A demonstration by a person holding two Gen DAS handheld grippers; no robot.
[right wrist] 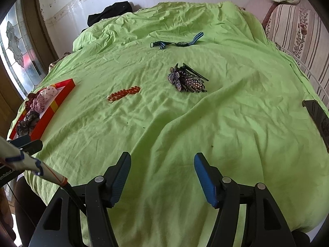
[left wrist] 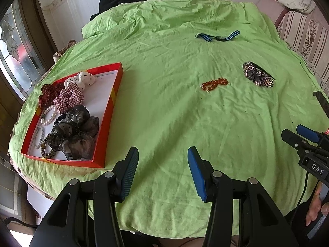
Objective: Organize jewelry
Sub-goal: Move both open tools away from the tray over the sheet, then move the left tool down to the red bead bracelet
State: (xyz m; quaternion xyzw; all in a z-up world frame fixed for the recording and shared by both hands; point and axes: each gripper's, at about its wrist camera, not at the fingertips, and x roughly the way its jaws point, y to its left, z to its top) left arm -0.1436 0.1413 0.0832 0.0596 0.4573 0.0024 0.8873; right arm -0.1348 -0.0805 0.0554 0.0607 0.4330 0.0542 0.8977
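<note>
Surface: green cloth (left wrist: 164, 113).
Red box (left wrist: 107, 111): I see scrunchies (left wrist: 70, 96), pearl bracelet (left wrist: 48, 115).
Left gripper (left wrist: 162, 173), right gripper (right wrist: 162, 179): parted, empty.

cloth (left wrist: 164, 113): lime green | box (left wrist: 107, 121): red | bracelet (left wrist: 213, 84): amber

1. The left gripper (left wrist: 162, 173) hangs empty, jaws apart, over the green cloth (left wrist: 164, 123)
2. A red box (left wrist: 109, 113) holds scrunchies (left wrist: 72, 98)
3. An amber bracelet (left wrist: 213, 83), rhinestone clip (left wrist: 257, 77) and striped watch (left wrist: 218, 37) lie loose
</note>
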